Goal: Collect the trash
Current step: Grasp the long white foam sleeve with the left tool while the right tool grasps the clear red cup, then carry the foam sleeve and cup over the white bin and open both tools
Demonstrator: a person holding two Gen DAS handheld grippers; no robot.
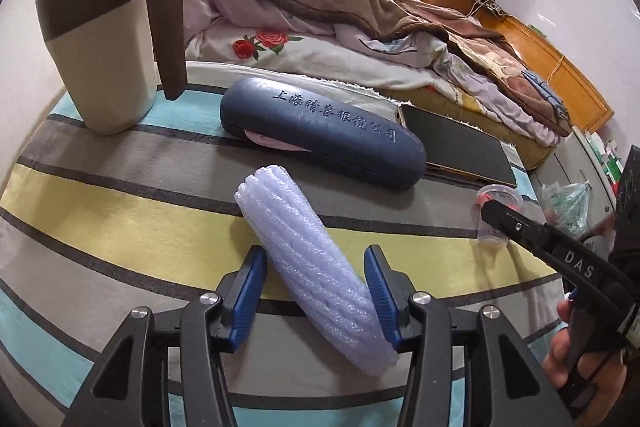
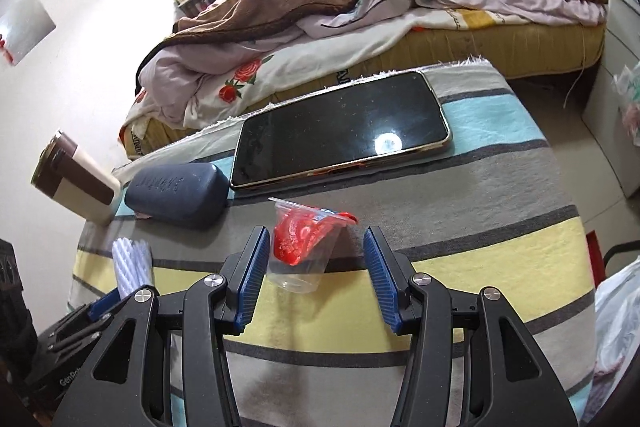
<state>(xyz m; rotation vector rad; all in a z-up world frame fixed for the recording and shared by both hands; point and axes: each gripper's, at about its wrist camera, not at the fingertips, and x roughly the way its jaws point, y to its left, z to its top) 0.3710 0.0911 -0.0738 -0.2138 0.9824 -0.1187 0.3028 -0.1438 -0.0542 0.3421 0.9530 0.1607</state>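
Observation:
A roll of pale foam wrap (image 1: 316,259) lies on the striped cloth (image 1: 120,203), its near end between the fingers of my left gripper (image 1: 316,287), which is open around it; its right side is near the right pad. The roll also shows in the right wrist view (image 2: 132,263). A clear plastic cup with a red wrapper inside (image 2: 304,243) stands on the cloth, between the open fingers of my right gripper (image 2: 316,259), close to the left pad. The cup (image 1: 496,211) and the right gripper (image 1: 516,223) show at the right of the left wrist view.
A beige and brown mug (image 1: 100,39), a dark blue glasses case (image 1: 324,131) and a black phone (image 2: 344,131) lie on the cloth. An unmade bed (image 1: 360,35) stands behind. A plastic bag (image 1: 568,203) hangs at the right.

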